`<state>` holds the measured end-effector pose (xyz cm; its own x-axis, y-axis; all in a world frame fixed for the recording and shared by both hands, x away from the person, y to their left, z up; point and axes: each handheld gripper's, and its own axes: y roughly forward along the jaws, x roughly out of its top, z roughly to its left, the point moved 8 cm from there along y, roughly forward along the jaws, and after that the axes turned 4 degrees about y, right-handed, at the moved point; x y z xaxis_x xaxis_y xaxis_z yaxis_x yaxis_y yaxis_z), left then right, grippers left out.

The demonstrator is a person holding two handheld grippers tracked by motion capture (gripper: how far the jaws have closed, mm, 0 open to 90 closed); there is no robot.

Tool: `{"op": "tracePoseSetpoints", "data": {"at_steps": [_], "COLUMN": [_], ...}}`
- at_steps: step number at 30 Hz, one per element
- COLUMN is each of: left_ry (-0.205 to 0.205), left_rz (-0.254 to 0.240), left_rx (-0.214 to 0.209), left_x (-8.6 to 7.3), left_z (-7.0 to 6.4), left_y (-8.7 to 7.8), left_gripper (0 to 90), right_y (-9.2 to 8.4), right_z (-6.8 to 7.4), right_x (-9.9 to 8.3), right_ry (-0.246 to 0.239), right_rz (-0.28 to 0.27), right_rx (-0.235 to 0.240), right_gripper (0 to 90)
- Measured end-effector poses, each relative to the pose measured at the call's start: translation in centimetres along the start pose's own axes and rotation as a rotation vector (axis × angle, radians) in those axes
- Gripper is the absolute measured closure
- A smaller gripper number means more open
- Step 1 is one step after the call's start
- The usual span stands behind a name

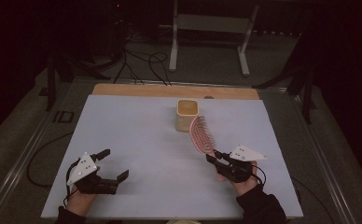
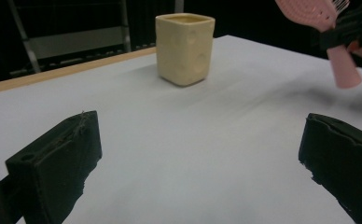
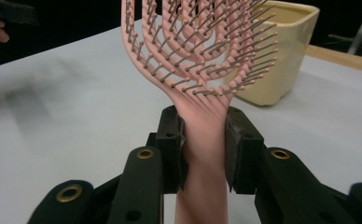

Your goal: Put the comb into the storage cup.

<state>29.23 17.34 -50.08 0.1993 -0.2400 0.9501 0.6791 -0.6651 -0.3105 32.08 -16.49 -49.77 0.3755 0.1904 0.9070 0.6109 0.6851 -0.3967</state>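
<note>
Right now the right gripper (image 1: 215, 157) has its 2 jaws clamped on the handle of a pink hairbrush (image 1: 199, 133), and the brush is off the table, held up in the air. In the right gripper view the black pads press the handle (image 3: 202, 140) from both sides just below the head, while the bristled head (image 3: 202, 42) fans out above them, bristles facing the camera. From the high view the brush head points toward 11 o'clock from that gripper, its tip just beside a cream square cup (image 1: 187, 114) that stands upright on the white table (image 1: 142, 140). The cup sits at about 12 o'clock on the table, near the far wooden edge (image 1: 170, 90).

Over at 8 o'clock on the table the left gripper (image 1: 114, 164) rests low, held by a hand (image 1: 79, 198) coming in from the near edge. Its 2 jaws stand wide apart with only bare tabletop between them, as the left gripper view shows, with the cup (image 2: 184, 48) ahead at 12 o'clock and the brush (image 2: 330, 32) at 2 o'clock.
</note>
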Motion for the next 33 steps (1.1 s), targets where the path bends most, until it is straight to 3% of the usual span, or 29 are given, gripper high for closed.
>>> {"op": "tracePoseSetpoints", "data": {"at_steps": [5, 14, 20, 28, 33], "left_ry": [0.006, -0.022, -0.036, -0.026, -0.044], "left_rz": [0.011, 0.032, 0.065, 0.1, 0.115], "left_rx": [-0.014, -0.046, -0.041, -0.069, -0.103], "left_x": [1.7, 4.9, 6.5, 8.3, 9.6], "left_z": [-0.1, 0.1, 0.2, -0.4, -1.1], "left_y": [0.3, 0.8, 1.4, 2.6, 3.4], "left_gripper": [0.1, 0.1, 0.2, 0.1, 0.2], "right_y": [-0.1, -0.4, -0.5, -0.6, -0.5], "right_z": [0.0, -0.1, -0.1, -0.1, -0.1], "right_x": [0.2, 0.5, 0.6, 0.7, 0.6], "right_ry": [-0.004, 0.008, 0.01, 0.012, 0.009], "right_rz": [-0.01, -0.019, -0.024, -0.026, -0.022], "right_rx": [-0.007, 0.001, 0.005, -0.003, 0.001], "right_gripper": [70.8, 70.8, 70.8, 70.8, 70.8]}}
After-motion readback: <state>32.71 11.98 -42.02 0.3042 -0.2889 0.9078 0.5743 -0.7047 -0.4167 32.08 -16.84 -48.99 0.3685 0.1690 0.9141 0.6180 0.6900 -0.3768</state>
